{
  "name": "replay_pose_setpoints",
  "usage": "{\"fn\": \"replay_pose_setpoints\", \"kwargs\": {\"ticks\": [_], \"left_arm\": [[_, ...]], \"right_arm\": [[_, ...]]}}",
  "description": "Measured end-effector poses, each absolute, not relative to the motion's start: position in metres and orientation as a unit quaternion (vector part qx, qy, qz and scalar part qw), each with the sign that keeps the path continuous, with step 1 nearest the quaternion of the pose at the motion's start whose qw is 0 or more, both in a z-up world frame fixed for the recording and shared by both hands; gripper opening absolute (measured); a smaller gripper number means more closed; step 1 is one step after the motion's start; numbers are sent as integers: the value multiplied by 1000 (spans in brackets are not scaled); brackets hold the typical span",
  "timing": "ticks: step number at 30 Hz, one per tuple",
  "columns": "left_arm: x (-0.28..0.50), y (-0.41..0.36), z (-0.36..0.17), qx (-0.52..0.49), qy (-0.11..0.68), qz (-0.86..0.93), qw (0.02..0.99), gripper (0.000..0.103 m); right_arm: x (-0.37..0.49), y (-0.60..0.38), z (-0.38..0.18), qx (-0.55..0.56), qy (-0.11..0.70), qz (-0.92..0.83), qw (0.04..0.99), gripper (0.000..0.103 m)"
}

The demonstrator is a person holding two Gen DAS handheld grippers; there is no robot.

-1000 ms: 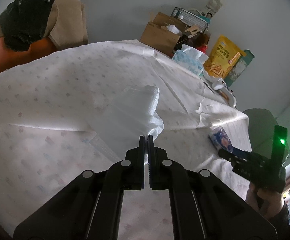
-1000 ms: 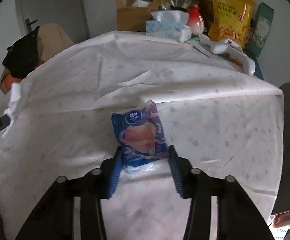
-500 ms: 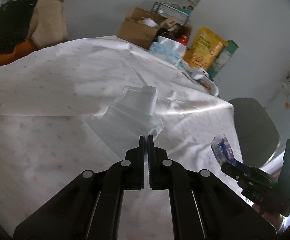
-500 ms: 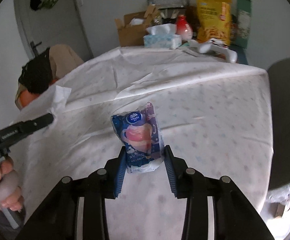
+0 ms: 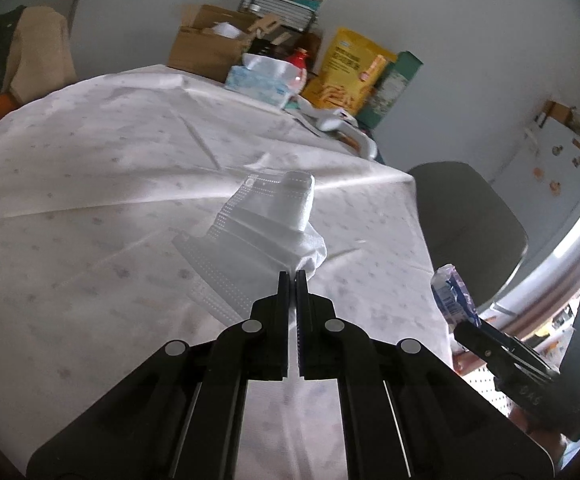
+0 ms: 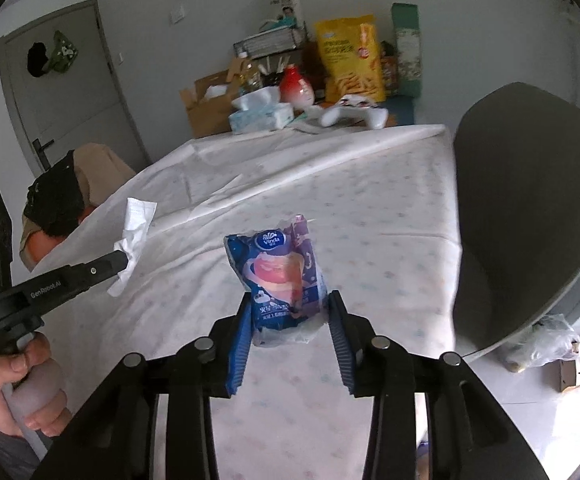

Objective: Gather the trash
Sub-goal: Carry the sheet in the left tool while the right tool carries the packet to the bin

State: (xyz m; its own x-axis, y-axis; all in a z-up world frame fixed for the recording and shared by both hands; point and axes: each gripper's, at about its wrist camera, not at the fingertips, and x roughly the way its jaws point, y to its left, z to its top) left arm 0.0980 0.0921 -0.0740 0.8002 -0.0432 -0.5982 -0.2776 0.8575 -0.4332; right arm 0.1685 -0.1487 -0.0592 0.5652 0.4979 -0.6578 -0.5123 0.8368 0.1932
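Two tongs hold trash above the bench (image 5: 90, 184): left tongs (image 5: 293, 276) clenched on a white face mask (image 5: 266, 224); right tongs (image 6: 288, 312) closing around a blue tissue packet (image 6: 282, 276).

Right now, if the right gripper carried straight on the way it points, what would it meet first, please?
Probably the white patterned tablecloth: the right gripper, closing on the blue tissue packet, points down at the bare cloth beyond; depth is uncertain.
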Motion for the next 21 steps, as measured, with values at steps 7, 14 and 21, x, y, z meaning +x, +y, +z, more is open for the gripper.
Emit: {"fn": "replay_pose_setpoints", "kwargs": {"ticks": [7, 14, 21], "left_arm": [[108, 62, -74, -244, 316, 35, 916, 4], [115, 33, -73, -227, 325, 5, 918, 4], [129, -12, -71, -207, 335, -47, 918, 4]], "right_arm": [[160, -175, -60, 0, 361, 269, 893, 27], [151, -198, -61, 6, 353, 249, 902, 23], [145, -240, -63, 21, 345, 206, 916, 22]]}}
